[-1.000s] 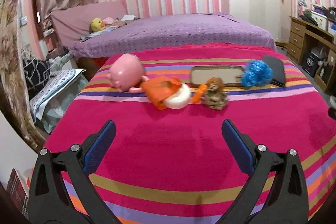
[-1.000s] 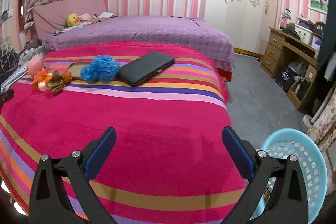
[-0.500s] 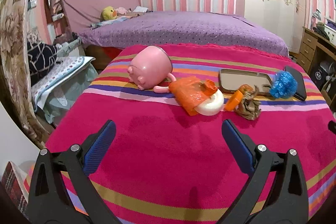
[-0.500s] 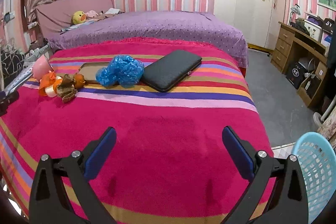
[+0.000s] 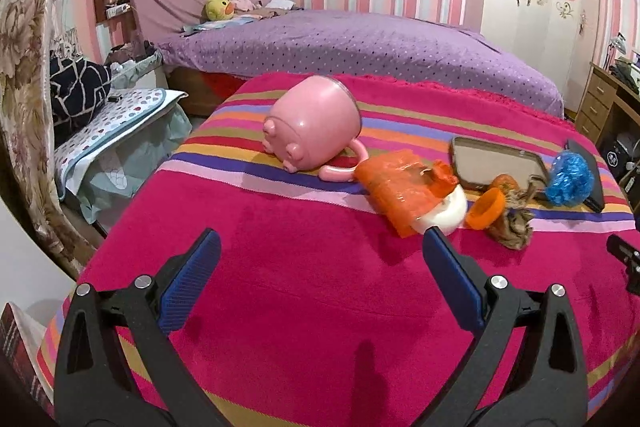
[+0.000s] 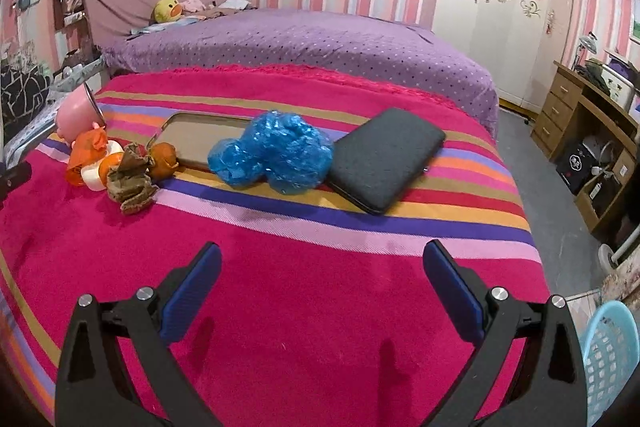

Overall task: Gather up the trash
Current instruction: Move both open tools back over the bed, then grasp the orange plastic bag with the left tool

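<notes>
both grippers over a striped pink blanket [image 5: 304,299], nothing held. left gripper [image 5: 320,247]: jaws spread wide, empty, above bare blanket short of the row of items. right gripper [image 6: 322,259]: jaws spread wide, empty, also above bare blanket.

row across the blanket, left to right: pink cup [image 5: 314,123] on its side; orange bag [image 5: 404,191] touching the cup handle and lying over a white roll [image 5: 446,215]; orange lid [image 5: 486,209] just beside the roll; brown wad [image 6: 130,183] touching the lid; tray [image 6: 204,143] behind them; blue bag [image 6: 274,155] crumpled, resting on the tray's right end and against a black case [image 6: 386,157].

light blue basket [image 6: 610,359] on the floor at the blanket's right edge, by the right gripper. purple bed [image 6: 304,47] behind.
</notes>
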